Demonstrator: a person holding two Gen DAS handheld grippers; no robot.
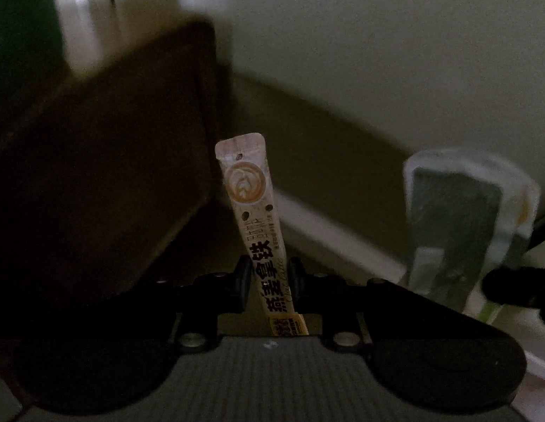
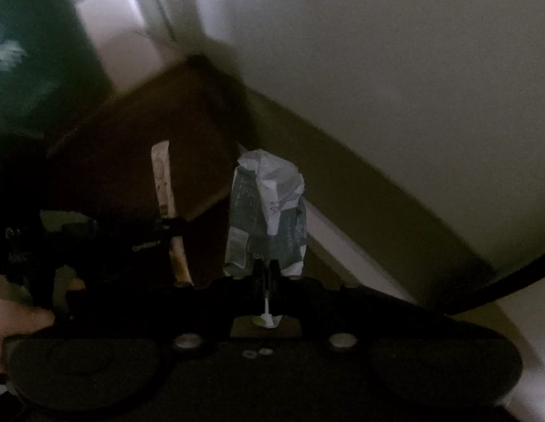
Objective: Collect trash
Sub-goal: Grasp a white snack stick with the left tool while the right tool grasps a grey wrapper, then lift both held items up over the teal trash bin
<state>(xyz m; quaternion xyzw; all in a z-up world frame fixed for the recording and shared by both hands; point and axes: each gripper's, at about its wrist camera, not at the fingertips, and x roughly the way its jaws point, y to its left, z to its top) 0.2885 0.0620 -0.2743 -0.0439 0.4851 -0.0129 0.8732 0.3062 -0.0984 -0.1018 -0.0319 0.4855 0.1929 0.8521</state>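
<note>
A long beige coffee-stick sachet [image 1: 253,225] with a latte picture and black lettering stands upright between the pads of my left gripper [image 1: 271,276], which is shut on its lower part. In the right wrist view a crumpled grey-and-white wrapper [image 2: 269,211] sticks up from my right gripper [image 2: 266,274], whose jaws are shut on the wrapper's bottom edge. The same wrapper [image 1: 462,225] shows at the right of the left wrist view, and the sachet [image 2: 165,190] at the left of the right wrist view. Both grippers hang in the air side by side.
A dark brown block-shaped piece of furniture [image 1: 107,183] fills the left below me. A pale wall [image 1: 378,52] with a white skirting board [image 1: 342,242] runs diagonally behind. A hand [image 2: 15,320] shows at the lower left. A black cable [image 2: 511,277] curves at the right.
</note>
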